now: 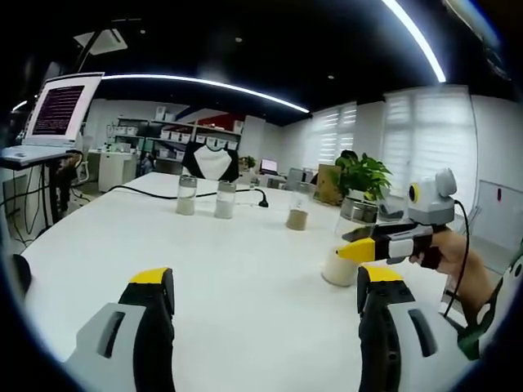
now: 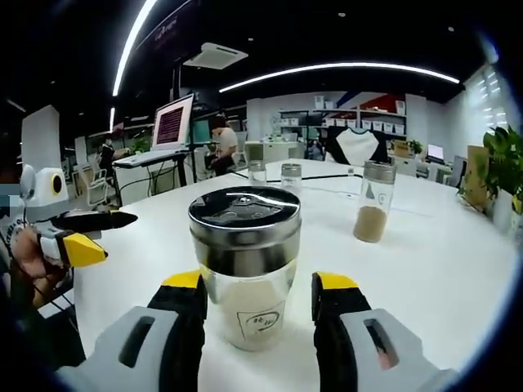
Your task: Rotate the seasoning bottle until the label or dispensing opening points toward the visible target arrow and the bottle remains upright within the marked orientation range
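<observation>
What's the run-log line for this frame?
right claw: open, straddling seasoning bottle | bottle: upright on table | left claw: open, idle

Seasoning bottle (image 2: 245, 269) — clear glass, shiny metal lid, matt white table (image 2: 441, 269)

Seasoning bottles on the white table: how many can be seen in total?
4. One bottle stands between the right gripper jaws; one with brown powder stands further right; two stand at the far side. None appears hidden.
</observation>
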Demonstrator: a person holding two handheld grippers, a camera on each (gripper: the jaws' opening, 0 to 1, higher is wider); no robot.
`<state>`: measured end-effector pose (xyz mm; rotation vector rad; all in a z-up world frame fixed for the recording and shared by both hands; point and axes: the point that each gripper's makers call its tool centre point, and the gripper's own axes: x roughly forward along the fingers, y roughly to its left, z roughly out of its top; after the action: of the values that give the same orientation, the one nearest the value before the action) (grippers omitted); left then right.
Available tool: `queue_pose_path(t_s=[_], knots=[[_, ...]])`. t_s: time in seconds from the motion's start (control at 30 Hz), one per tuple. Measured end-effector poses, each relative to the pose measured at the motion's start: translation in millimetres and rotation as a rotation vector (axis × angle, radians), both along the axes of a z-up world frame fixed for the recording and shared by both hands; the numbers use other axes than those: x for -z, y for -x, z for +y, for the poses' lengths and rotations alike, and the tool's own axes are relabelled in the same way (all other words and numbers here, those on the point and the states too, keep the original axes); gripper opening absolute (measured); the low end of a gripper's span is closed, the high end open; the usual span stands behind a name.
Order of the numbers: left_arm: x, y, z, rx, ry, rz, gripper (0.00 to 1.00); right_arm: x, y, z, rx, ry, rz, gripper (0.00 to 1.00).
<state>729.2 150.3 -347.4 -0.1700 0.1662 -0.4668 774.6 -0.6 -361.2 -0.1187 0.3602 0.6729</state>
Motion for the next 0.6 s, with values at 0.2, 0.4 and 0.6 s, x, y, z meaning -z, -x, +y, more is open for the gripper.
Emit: queue_pose_path(t_s=[0.2,0.4,0.6], knots=[[-1.5,0.2,1.5,-0.004,0.000,-0.004,0.98,-0.9,5.7,6.1,-0.095,0.024,0.023,0.52],[-0.8,0.3,1.8,-0.004,0.003,-0.001,0.98,-0.2,7.9,8.7,-0.212,0.023,0.051,0.52],[-2.2,0.4,4.2,-0.011,0.003,-0.005,0.98,1.6,5.1,8.6,-0.313,0.009,0.032,0.51]])
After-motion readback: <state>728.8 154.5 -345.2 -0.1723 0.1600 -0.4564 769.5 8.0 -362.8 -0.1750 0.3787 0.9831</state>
